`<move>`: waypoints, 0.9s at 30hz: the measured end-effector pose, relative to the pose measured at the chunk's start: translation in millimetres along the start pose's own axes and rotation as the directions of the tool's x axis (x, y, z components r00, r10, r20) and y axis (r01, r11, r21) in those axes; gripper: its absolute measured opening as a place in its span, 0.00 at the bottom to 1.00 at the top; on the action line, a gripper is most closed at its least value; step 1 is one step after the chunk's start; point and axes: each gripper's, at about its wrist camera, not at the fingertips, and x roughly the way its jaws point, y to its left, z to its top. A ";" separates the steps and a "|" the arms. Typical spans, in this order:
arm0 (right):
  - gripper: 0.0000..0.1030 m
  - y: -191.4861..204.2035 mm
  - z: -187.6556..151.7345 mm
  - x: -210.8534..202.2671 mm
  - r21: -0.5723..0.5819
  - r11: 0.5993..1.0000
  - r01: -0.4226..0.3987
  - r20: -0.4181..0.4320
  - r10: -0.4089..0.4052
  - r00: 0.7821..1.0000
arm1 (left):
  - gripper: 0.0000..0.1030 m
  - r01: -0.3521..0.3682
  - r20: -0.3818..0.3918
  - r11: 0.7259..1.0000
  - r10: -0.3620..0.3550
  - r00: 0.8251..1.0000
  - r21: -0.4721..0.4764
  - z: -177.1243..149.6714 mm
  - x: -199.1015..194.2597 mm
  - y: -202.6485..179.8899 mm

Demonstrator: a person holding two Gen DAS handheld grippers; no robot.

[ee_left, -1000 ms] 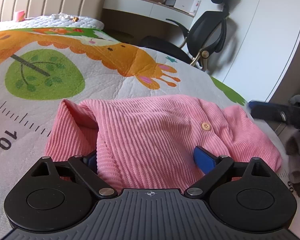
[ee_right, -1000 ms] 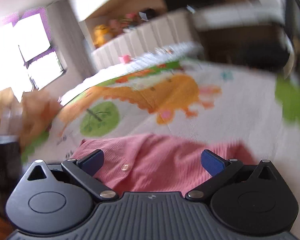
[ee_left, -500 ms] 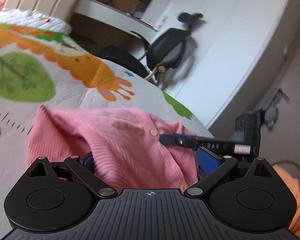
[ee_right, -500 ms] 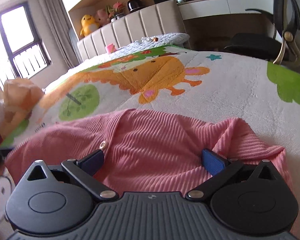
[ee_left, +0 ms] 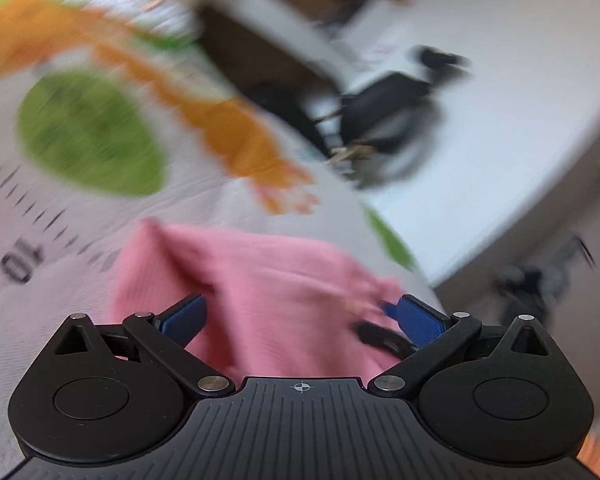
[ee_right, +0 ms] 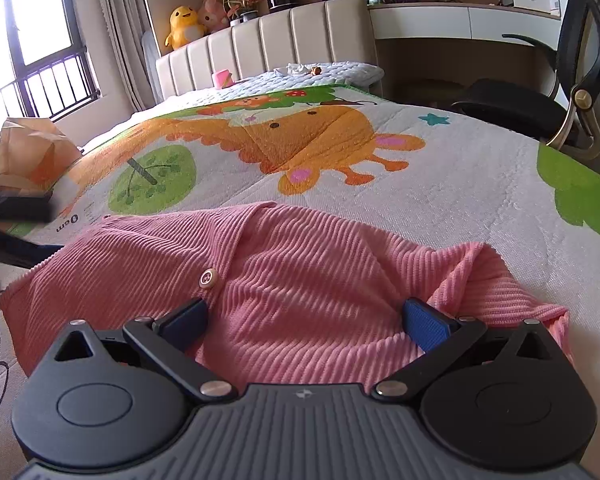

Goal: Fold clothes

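Both grippers stand wide over our pink cardigan [ee_right: 300,280], which lies bunched on the bed [ee_right: 480,184] at its near edge. Our left gripper [ee_left: 300,316] is opening, cloth between its fingers but unpinched; our right gripper [ee_right: 304,320] gapes, gripping nothing. Closing blind through the left view's blur, we risk pinching several layers. A snagged button [ee_right: 207,279] could drag the fold askew.

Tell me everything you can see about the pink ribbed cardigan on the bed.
The pink ribbed knit cardigan lies crumpled on the cartoon-printed bedspread, partly folded, not flat. One pale round button shows near its front edge; a fold bunches up at its right side. The right tongs stand open over it, blue pads apart. The left tongs are opening, with cloth between them.
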 end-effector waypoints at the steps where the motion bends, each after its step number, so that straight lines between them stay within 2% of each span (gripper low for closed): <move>1: 1.00 0.3 0.1 0.3 -0.001 1.000 0.002 0.000 -0.002 1.000 | 1.00 0.023 -0.018 0.998 -0.024 1.000 -0.051 5.7 8.9 7.6; 4: 1.00 -0.4 0.4 0.9 0.000 1.000 0.005 0.002 -0.005 1.000 | 1.00 0.103 -0.071 0.979 -0.117 0.991 -0.176 18.3 37.9 24.0; 6: 1.00 0.6 0.3 1.2 0.001 1.000 0.010 0.003 -0.010 1.000 | 1.00 0.107 -0.057 0.973 -0.121 0.991 -0.205 23.5 50.7 24.9; 8: 1.00 2.6 0.1 1.2 0.001 1.000 0.014 0.004 -0.014 1.000 | 1.00 0.079 0.045 0.982 -0.072 0.996 -0.171 29.8 44.8 18.4; 9: 1.00 3.7 0.0 1.2 0.001 1.000 0.017 0.004 -0.017 1.000 | 1.00 0.069 0.122 0.986 -0.051 0.991 -0.149 34.1 36.0 14.3; 11: 1.00 6.0 -0.4 1.6 -0.001 1.000 0.023 0.004 -0.023 1.000 | 1.00 0.104 0.215 0.985 -0.072 0.974 -0.140 39.2 17.9 9.5; 14: 1.00 8.7 -0.6 2.0 -0.004 1.000 0.030 0.002 -0.030 1.000 | 1.00 0.071 0.231 0.996 -0.058 0.971 -0.047 35.8 -3.0 -11.0; 16: 1.00 10.3 -0.7 2.2 -0.007 0.999 0.034 0.001 -0.034 0.999 | 1.00 0.002 0.227 0.996 -0.022 0.974 0.087 27.0 -12.7 -30.2; 18: 1.00 11.8 -0.6 2.8 -0.012 0.999 0.040 -0.001 -0.040 0.999 | 1.00 -0.035 0.215 0.973 -0.016 0.976 0.230 14.8 -21.1 -51.3; 21: 1.00 13.5 -0.3 3.8 -0.018 0.999 0.048 -0.004 -0.048 0.999 | 1.00 0.006 0.190 0.933 -0.080 0.979 0.359 3.1 -38.8 -74.0; 24: 1.00 13.6 -0.1 4.6 -0.019 0.999 0.051 -0.004 -0.051 0.999 | 1.00 0.023 0.210 0.914 -0.118 0.970 0.405 -3.7 -64.8 -83.4; 26: 1.00 13.3 0.1 5.0 -0.020 0.998 0.051 -0.004 -0.051 0.999 | 1.00 0.018 0.249 0.920 -0.125 0.960 0.391 -4.8 -77.1 -85.1; 27: 1.00 12.9 0.2 5.2 -0.020 0.998 0.052 -0.004 -0.052 0.999 | 1.00 0.029 0.245 0.926 -0.130 0.961 0.376 -5.1 -77.5 -83.0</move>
